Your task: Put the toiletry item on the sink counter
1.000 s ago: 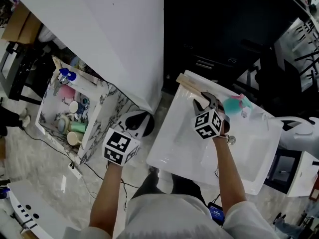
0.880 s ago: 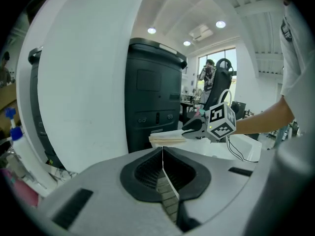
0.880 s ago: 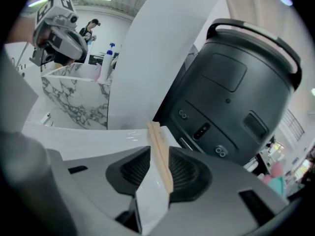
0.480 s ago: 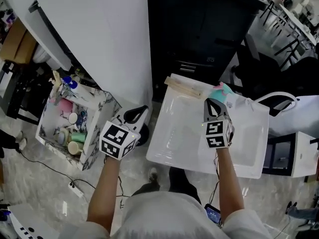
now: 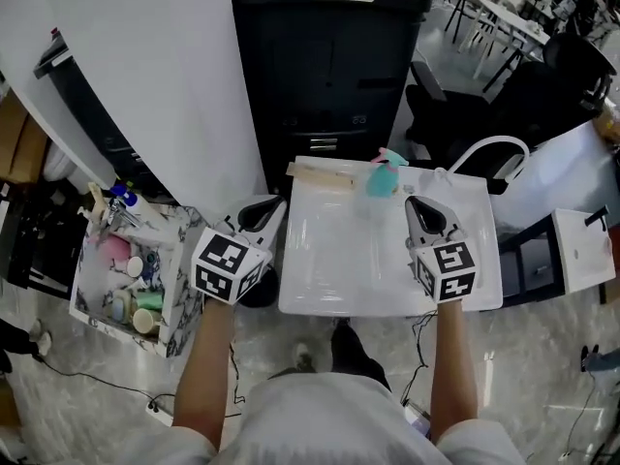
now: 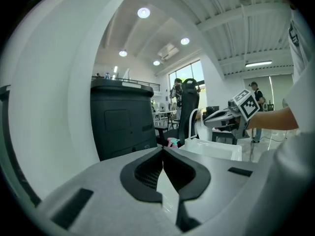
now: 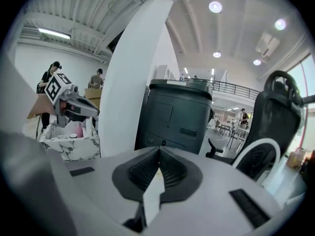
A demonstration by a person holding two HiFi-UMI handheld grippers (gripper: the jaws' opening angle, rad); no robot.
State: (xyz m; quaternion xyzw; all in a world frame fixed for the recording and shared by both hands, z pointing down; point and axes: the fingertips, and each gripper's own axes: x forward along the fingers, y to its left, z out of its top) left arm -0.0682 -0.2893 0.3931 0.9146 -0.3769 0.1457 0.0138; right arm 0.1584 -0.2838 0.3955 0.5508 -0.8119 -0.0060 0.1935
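The toiletry item, a teal and pink bottle [image 5: 385, 175], lies at the back edge of the white sink counter [image 5: 320, 289]; the left gripper view shows it small, past the jaws [image 6: 172, 142]. My right gripper [image 5: 418, 206] hovers over the sink's right side, short of the bottle and apart from it. Its jaws are shut with nothing between them [image 7: 158, 151]. My left gripper [image 5: 263, 209] hangs just off the sink's left edge, also shut and empty [image 6: 162, 151].
A marble-patterned box [image 5: 184, 250] with several toiletries stands on the floor at the left. A black cabinet [image 5: 329, 56] rises behind the sink, and a white wall panel [image 5: 145, 76] stands to its left. A wooden strip [image 5: 325, 174] lies on the sink's back rim. A black chair [image 5: 455, 105] is at the back right.
The right gripper, open by the teal bottle a second ago, has shut empty and drawn back toward me. The bottle stays at the sink's back edge. The head camera has tilted up.
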